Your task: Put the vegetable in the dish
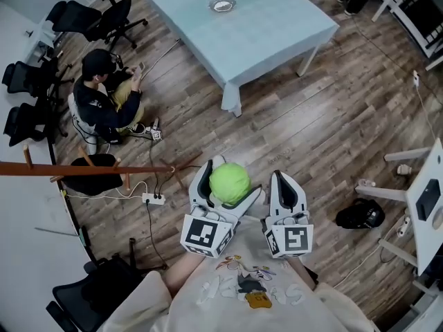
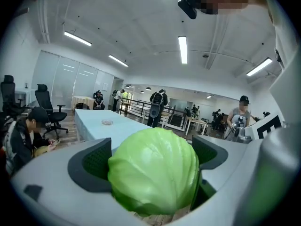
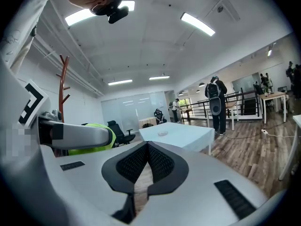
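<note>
A round green cabbage [image 1: 230,182] sits clamped between the jaws of my left gripper [image 1: 225,185], held at chest height over the wooden floor. The left gripper view is filled by the cabbage [image 2: 154,170], with a dark pad on each side of it. My right gripper [image 1: 287,189] is beside it on the right, shut and empty, its two black pads meeting [image 3: 146,166]. A small glass dish [image 1: 222,5] rests on the pale blue table [image 1: 277,33] well ahead of me; it also shows as the dish [image 2: 107,122] and the dish [image 3: 162,133] in the gripper views.
A person [image 1: 104,95] sits on the floor at the left near black office chairs [image 1: 90,16]. A wooden coat stand [image 1: 83,169] and a power strip [image 1: 154,198] lie at my left. A black helmet [image 1: 360,215] lies on the floor at right, beside a white desk [image 1: 429,199].
</note>
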The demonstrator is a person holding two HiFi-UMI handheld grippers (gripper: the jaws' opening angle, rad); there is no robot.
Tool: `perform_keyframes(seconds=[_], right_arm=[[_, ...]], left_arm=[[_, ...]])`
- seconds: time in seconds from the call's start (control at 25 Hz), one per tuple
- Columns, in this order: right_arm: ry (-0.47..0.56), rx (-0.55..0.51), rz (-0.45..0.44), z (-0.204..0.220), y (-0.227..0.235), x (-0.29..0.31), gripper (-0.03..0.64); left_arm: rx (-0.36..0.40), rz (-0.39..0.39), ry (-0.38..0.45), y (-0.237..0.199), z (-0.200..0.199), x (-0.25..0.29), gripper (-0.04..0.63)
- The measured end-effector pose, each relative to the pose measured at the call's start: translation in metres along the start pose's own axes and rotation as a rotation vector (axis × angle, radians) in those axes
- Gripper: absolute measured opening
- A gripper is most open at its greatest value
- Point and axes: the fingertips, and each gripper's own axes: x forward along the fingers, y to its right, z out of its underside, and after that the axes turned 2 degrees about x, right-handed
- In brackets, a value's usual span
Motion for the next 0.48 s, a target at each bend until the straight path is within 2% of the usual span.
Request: perform_keyframes(seconds=[0.36,0.48], right_arm=[[-0.013,-0.024,0.084,-0.017,-0.001,0.098,0.023],[0.013,-0.028,0.078,-0.032,-0.015,0.138,0.023]], left_arm=[[-0.010,0.068,0.016,-0.082,-0.031,0.056,0.541],[0.001,0.096,0.027,-0.111,-0.043,0.070,0.541]])
